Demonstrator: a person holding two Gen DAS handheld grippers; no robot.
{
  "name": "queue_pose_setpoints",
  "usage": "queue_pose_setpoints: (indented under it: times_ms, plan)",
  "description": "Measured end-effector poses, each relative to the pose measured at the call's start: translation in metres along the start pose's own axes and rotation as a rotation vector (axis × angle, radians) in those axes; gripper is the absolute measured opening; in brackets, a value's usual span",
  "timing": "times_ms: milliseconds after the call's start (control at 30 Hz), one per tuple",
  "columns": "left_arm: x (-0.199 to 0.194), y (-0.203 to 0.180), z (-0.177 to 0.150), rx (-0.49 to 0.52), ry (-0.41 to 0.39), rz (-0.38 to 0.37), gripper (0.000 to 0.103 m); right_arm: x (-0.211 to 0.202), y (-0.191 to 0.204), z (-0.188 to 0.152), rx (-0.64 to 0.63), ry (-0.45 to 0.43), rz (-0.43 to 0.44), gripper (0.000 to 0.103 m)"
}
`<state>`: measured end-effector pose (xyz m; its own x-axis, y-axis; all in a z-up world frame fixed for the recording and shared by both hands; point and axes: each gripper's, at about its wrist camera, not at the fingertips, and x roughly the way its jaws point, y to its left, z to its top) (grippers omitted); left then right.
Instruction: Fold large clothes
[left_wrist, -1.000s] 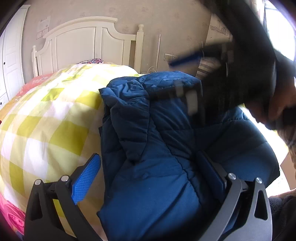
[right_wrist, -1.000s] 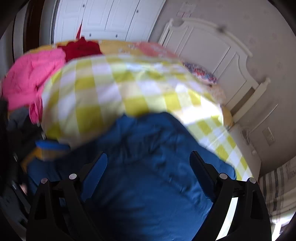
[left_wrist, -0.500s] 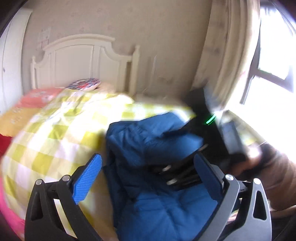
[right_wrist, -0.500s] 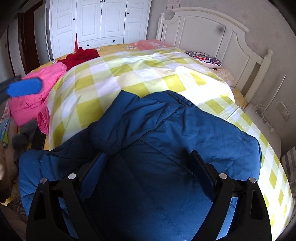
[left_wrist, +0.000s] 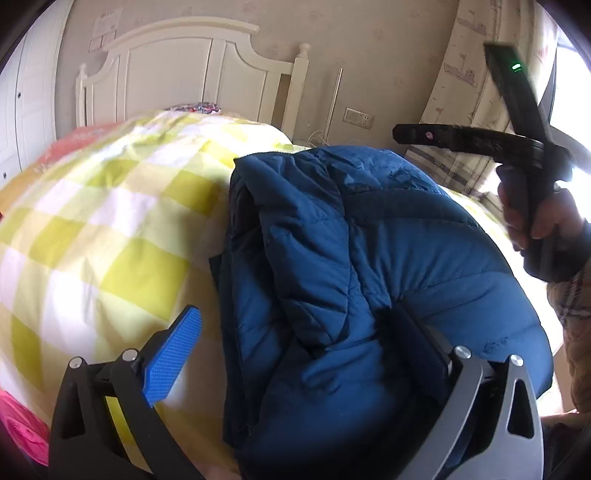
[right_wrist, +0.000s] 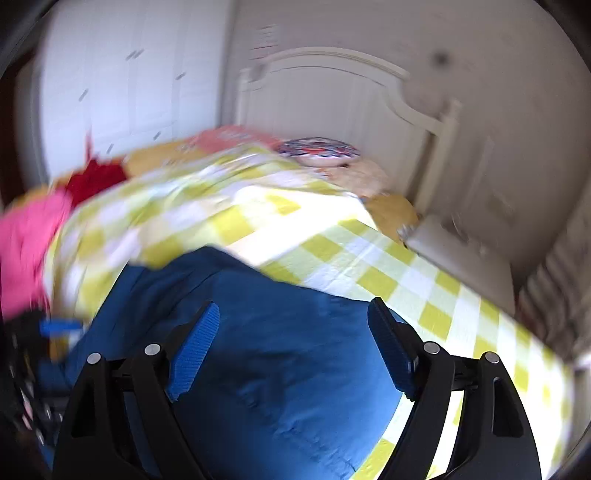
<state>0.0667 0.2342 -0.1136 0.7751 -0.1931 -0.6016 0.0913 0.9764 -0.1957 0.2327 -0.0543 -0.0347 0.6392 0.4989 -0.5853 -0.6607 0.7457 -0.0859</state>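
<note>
A blue quilted puffer jacket (left_wrist: 351, 258) lies bunched and partly folded on a yellow-and-white checked bed cover (left_wrist: 92, 229). My left gripper (left_wrist: 295, 343) is open and low over the jacket's near edge, its right finger pressed into the fabric. My right gripper (right_wrist: 295, 343) is open and empty above the jacket (right_wrist: 277, 369), which fills the lower part of the blurred right wrist view. In the left wrist view the right gripper's black body (left_wrist: 524, 147) is held up in a hand at the right, above the jacket.
A white headboard (left_wrist: 184, 70) stands at the far end of the bed. Pink clothing (right_wrist: 26, 251) and a red garment (right_wrist: 96, 181) lie at the bed's left side. A patterned pillow (right_wrist: 317, 151) lies by the headboard. A curtain (left_wrist: 476, 74) hangs at the right.
The left gripper dropped back down close to the jacket. The right gripper lifted off the jacket and swung up to the right; its view is now blurred.
</note>
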Motion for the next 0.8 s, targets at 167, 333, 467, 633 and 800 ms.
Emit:
queue_pose_setpoints:
  times_ms: [167, 333, 467, 633, 800]
  plan:
    - [-0.005, -0.002, -0.012, -0.013, 0.007, 0.001, 0.101, 0.066, -0.013, -0.031, 0.054, 0.206, 0.005, 0.083]
    - [-0.008, -0.010, -0.003, 0.029, 0.027, 0.044, 0.101, 0.015, -0.014, -0.032, 0.136, 0.166, 0.051, 0.087]
    - [-0.024, -0.004, 0.010, 0.017, 0.046, 0.028, 0.101, -0.041, -0.024, -0.077, 0.258, 0.123, 0.119, 0.095]
    - [-0.001, 0.023, 0.034, -0.158, 0.200, -0.143, 0.101, -0.063, -0.046, -0.153, 0.553, 0.179, 0.347, 0.096]
    - [0.045, 0.034, 0.036, -0.221, 0.367, -0.176, 0.101, -0.055, -0.040, -0.184, 0.680, 0.190, 0.565, 0.097]
